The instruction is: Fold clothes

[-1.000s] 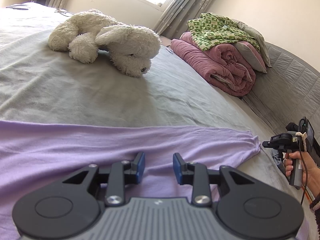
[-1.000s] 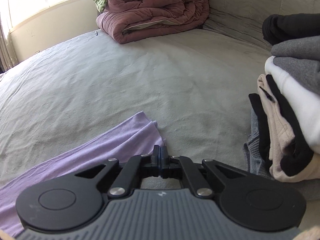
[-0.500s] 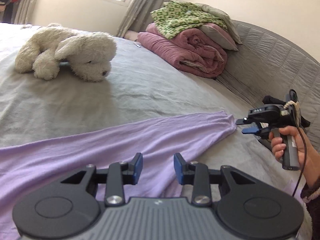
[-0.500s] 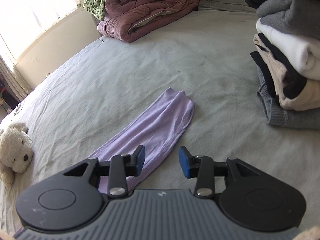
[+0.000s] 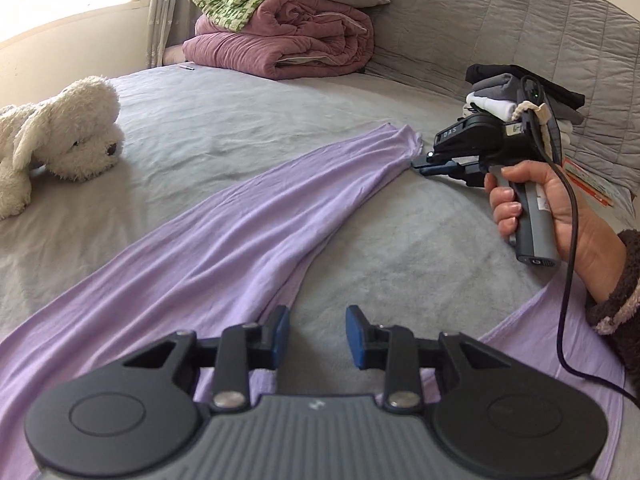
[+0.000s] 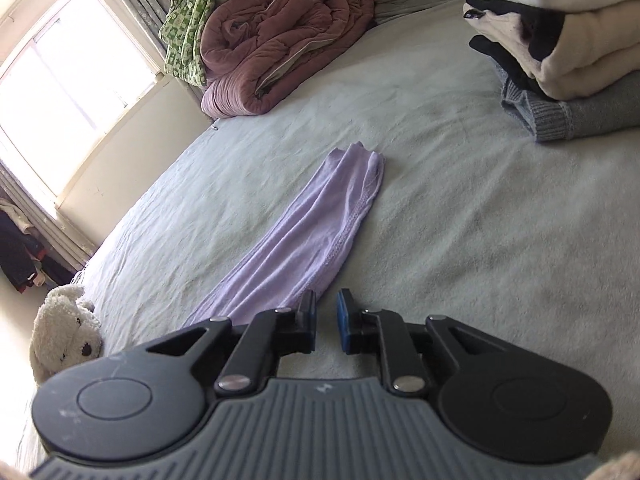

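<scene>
Right wrist view: your right gripper (image 6: 326,322) is closing on nothing beside the lilac sleeve (image 6: 312,236); left gripper (image 5: 316,336) spread, empty. Thin, limp jersey: pinch the cuff hem.

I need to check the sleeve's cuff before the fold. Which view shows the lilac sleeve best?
The left wrist view: the lilac sleeve runs its whole length there, from the garment's body to the cuff beside the right hand-held gripper. The right wrist view shows the cuff end closer, with its seam, but not the body.

Lilac garment (image 5: 224,240) spread flat; sleeve (image 6: 320,224) outstretched.
</scene>
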